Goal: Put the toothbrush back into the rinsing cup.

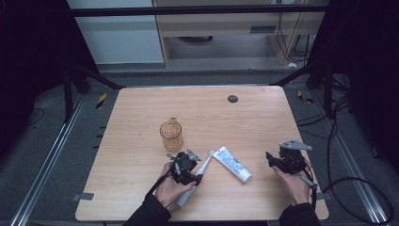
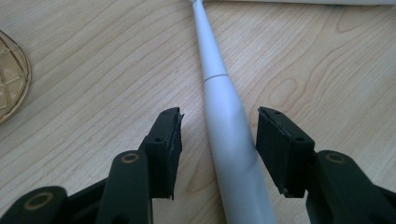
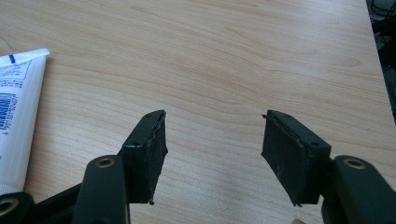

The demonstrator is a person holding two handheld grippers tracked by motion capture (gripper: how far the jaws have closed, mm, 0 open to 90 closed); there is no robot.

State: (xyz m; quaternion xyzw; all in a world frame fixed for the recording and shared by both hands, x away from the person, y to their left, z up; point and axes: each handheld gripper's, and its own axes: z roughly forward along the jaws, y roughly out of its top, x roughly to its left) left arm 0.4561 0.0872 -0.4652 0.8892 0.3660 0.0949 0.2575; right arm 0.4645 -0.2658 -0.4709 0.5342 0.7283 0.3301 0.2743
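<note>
A white electric toothbrush (image 1: 203, 164) lies on the wooden table (image 1: 141, 155), its head pointing at a white toothpaste tube (image 1: 233, 164). My left gripper (image 1: 192, 170) is low over the brush handle. In the left gripper view the handle (image 2: 231, 135) runs between the jaws of that gripper (image 2: 219, 113). The right pad is close beside it and a gap shows at the left pad, so the gripper is open. My right gripper (image 1: 274, 160) stands open near the table's right edge, and its view (image 3: 212, 116) has bare wood between the jaws and the tube (image 3: 16, 107) at the left.
An amber glass mug (image 1: 171, 133) stands just beyond the left gripper, and its rim (image 2: 11, 79) is at the left edge of the left gripper view. A dark round cap (image 1: 232, 98) sits in the tabletop at the back. Cables lie on the floor to the right.
</note>
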